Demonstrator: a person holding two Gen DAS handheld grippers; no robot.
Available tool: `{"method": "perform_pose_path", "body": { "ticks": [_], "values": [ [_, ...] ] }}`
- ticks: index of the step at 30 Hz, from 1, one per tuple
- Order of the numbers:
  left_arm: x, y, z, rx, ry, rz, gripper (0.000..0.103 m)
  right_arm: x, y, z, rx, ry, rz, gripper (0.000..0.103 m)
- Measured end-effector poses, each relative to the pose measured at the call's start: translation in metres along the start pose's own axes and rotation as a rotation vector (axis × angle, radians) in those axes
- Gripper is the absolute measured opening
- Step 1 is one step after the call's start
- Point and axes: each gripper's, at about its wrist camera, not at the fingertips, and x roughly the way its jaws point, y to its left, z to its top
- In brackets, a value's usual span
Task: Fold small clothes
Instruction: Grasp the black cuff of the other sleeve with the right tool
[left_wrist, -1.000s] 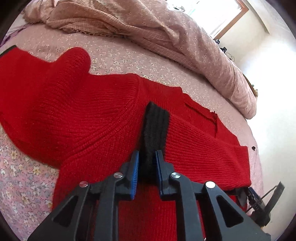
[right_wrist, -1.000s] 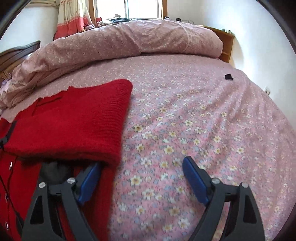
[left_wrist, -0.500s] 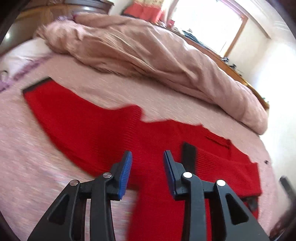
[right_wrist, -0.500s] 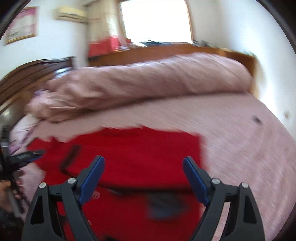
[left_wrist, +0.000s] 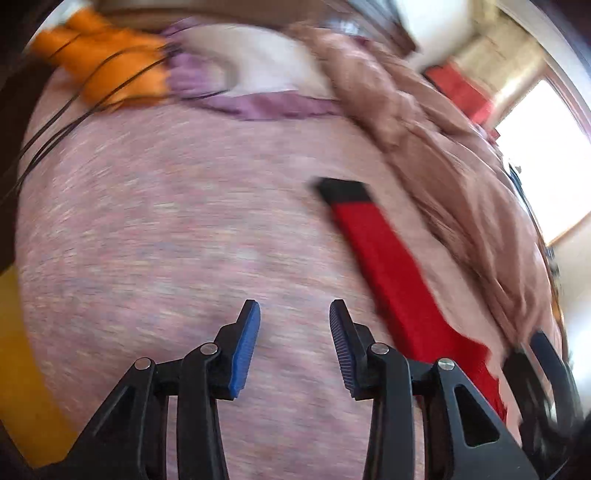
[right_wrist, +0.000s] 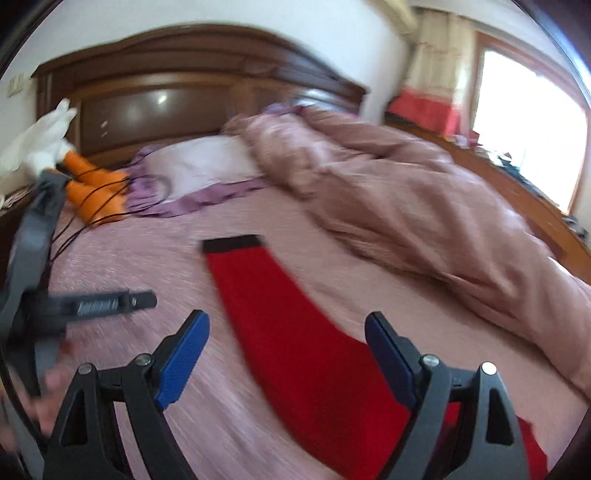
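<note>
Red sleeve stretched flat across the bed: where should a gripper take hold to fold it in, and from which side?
Grip the black cuff at the far end of the red sleeve, coming from beyond that free end. It lies flat and straight, so lifting the cuff carries the whole length. Both the left gripper and right gripper are open and empty.

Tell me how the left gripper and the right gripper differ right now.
The right gripper is spread wider than the left gripper. The red sleeve runs between the right gripper's fingers, while the left gripper's frame only the bedsheet, sleeve off to one side. Both are open, holding nothing, with blue pads.
</note>
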Motion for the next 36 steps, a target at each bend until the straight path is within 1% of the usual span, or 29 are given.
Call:
{"method": "perform_pose_path", "body": {
  "ticks": [2,3,5,6,7,9,11,12,13,14,15,16,17,18,19,22,24,25,27,29,30,31,33,36],
  "values": [
    [0.010,0.029,0.007,-0.078,0.055,-0.013,0.032,0.041,0.033,0.018,-0.022,0.018,0.020,0.088],
    [0.014,0.039,0.010,-0.113,0.074,-0.034,0.032,0.054,0.042,0.021,-0.030,0.029,0.022,0.088],
    [0.017,0.055,0.016,-0.194,0.090,-0.110,0.032,0.093,0.068,0.024,-0.058,0.075,0.019,0.087],
    [0.017,0.062,0.019,-0.220,0.090,-0.131,0.032,0.110,0.080,0.023,-0.081,0.094,0.008,0.082],
    [0.018,0.067,0.023,-0.235,0.087,-0.141,0.032,0.127,0.089,0.022,-0.106,0.111,-0.008,0.076],
    [0.021,0.073,0.028,-0.257,0.087,-0.167,0.032,0.156,0.102,0.020,-0.139,0.146,-0.048,0.075],
    [0.024,0.079,0.031,-0.277,0.085,-0.193,0.032,0.182,0.112,0.019,-0.187,0.177,-0.112,0.074],
    [0.024,0.081,0.032,-0.278,0.083,-0.199,0.032,0.192,0.117,0.019,-0.213,0.183,-0.146,0.074],
    [0.024,0.082,0.034,-0.276,0.079,-0.200,0.032,0.194,0.118,0.021,-0.223,0.165,-0.160,0.074],
    [0.023,0.082,0.033,-0.266,0.076,-0.193,0.032,0.197,0.121,0.023,-0.238,0.152,-0.183,0.069],
    [0.020,0.079,0.032,-0.251,0.074,-0.182,0.032,0.200,0.123,0.025,-0.255,0.156,-0.203,0.040],
    [0.022,0.074,0.034,-0.238,0.071,-0.172,0.032,0.208,0.127,0.026,-0.279,0.180,-0.211,0.010],
    [0.022,0.071,0.034,-0.226,0.066,-0.163,0.033,0.212,0.127,0.026,-0.289,0.208,-0.215,0.008],
    [0.022,0.069,0.034,-0.219,0.063,-0.157,0.033,0.211,0.127,0.025,-0.286,0.210,-0.212,0.008],
    [0.023,0.068,0.034,-0.216,0.061,-0.152,0.033,0.203,0.126,0.025,-0.271,0.184,-0.202,0.008],
    [0.023,0.066,0.033,-0.220,0.059,-0.143,0.033,0.165,0.117,0.032,-0.212,0.067,-0.216,0.008],
    [0.024,0.064,0.034,-0.227,0.056,-0.136,0.033,0.136,0.104,0.039,-0.156,0.000,-0.210,0.008],
    [0.024,0.061,0.033,-0.224,0.056,-0.127,0.033,0.121,0.097,0.044,-0.131,-0.025,-0.209,0.008],
    [0.026,0.054,0.033,-0.220,0.060,-0.117,0.033,0.102,0.085,0.051,-0.101,-0.045,-0.196,0.008],
    [0.030,0.043,0.031,-0.228,0.085,-0.137,0.033,0.080,0.072,0.058,-0.090,-0.079,-0.218,0.008],
    [0.032,0.034,0.029,-0.227,0.104,-0.161,0.033,0.070,0.066,0.059,-0.087,-0.091,-0.225,0.008],
    [0.035,0.022,0.027,-0.208,0.124,-0.185,0.033,0.057,0.058,0.060,-0.081,-0.107,-0.233,0.008],
    [0.037,-0.004,0.022,-0.146,0.142,-0.202,0.033,0.034,0.043,0.060,-0.067,-0.133,-0.254,0.008],
    [0.034,-0.043,0.010,-0.051,0.137,-0.210,0.033,-0.001,0.010,0.060,-0.020,-0.170,-0.284,0.008]
  ]
}}
